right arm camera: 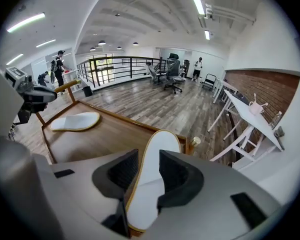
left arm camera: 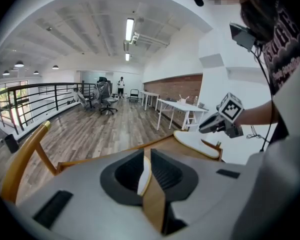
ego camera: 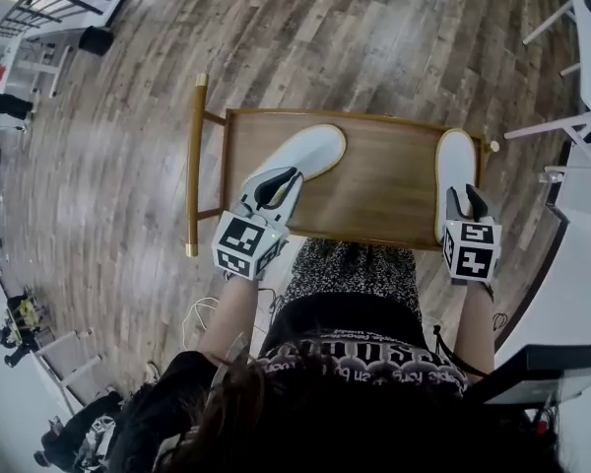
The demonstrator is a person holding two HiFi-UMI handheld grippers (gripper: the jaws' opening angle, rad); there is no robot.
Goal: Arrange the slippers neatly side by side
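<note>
Left tongs [left arm camera: 146,159] clamped on flat white slipper [ego camera: 310,151], right tongs [right arm camera: 148,159] apart over gold-edged slipper [right arm camera: 160,144]

Two white slippers: the left slipper [ego camera: 310,151] and the right slipper [ego camera: 455,161]. One wooden tray cart [ego camera: 374,195], with one long handle bar [ego camera: 194,166]. Two handheld grippers, the left gripper [ego camera: 279,187] and the right gripper [ego camera: 470,200], each with one marker cube, making two: the left marker cube [ego camera: 244,246] and the right marker cube [ego camera: 470,249]. At least two white tables, the nearest white table [right arm camera: 250,115] clearest in the right gripper view. At least two bystanders there: one bystander by the railing [right arm camera: 57,64] and one far bystander [right arm camera: 198,68]. The office chairs [left arm camera: 106,98] are too bunched to count
</note>
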